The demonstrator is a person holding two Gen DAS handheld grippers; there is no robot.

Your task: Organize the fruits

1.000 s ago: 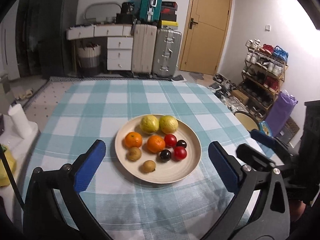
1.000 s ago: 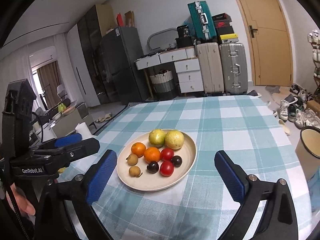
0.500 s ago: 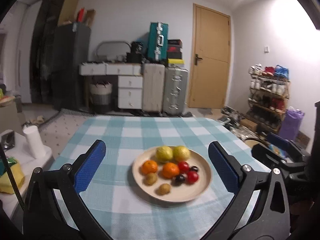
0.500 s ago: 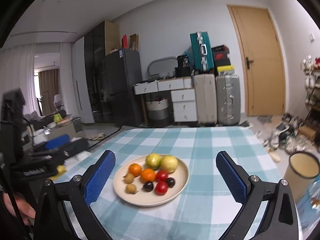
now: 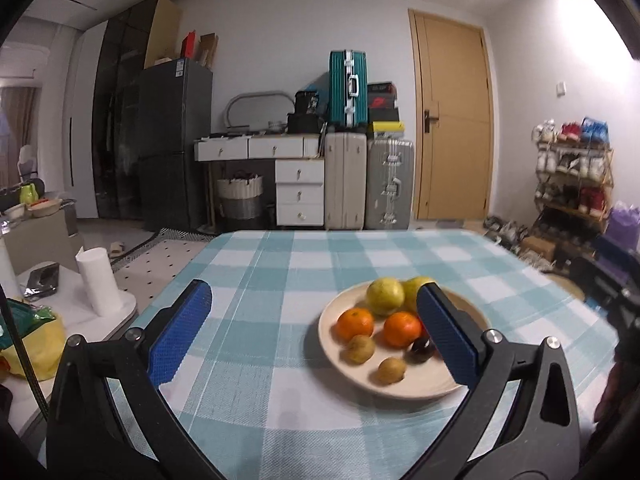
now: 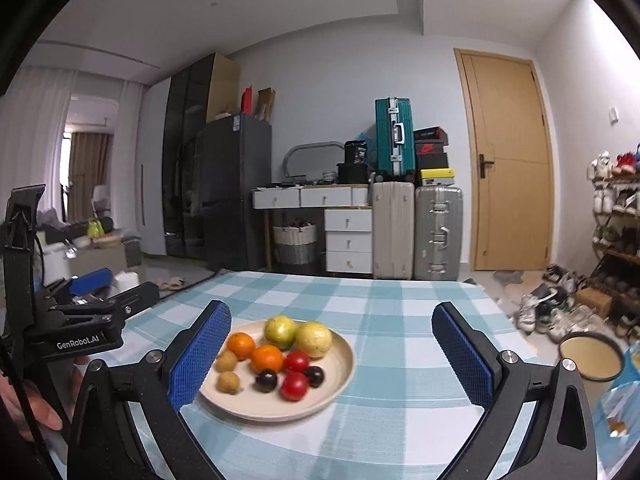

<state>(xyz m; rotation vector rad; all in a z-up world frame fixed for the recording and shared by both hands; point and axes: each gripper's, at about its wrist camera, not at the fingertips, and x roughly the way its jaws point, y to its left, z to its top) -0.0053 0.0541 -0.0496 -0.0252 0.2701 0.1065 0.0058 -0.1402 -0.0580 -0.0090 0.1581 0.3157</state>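
A cream plate (image 6: 340, 376) (image 5: 332, 320) sits on the teal checked tablecloth (image 6: 400, 312). On it lie two yellow-green fruits (image 6: 280, 331), two oranges (image 6: 267, 358), two red tomatoes (image 6: 294, 385), two dark plums (image 6: 266, 380) and two small brown fruits (image 6: 228, 381). My right gripper (image 6: 330, 352) is open and empty, held back from the plate. My left gripper (image 5: 312, 336) is open and empty, left of the plate, which its right finger partly hides.
An enamel mug (image 6: 591, 356) stands off the table's right edge. A paper roll (image 5: 98, 280) and a yellow bag (image 5: 38, 344) sit on a low white stand at the left. Suitcases (image 5: 386, 184), drawers and a shoe rack (image 5: 572, 176) stand behind.
Both grippers have tilted up and pulled back, so the plate sits lower in view. The left gripper has swung left. The fruits have not moved.
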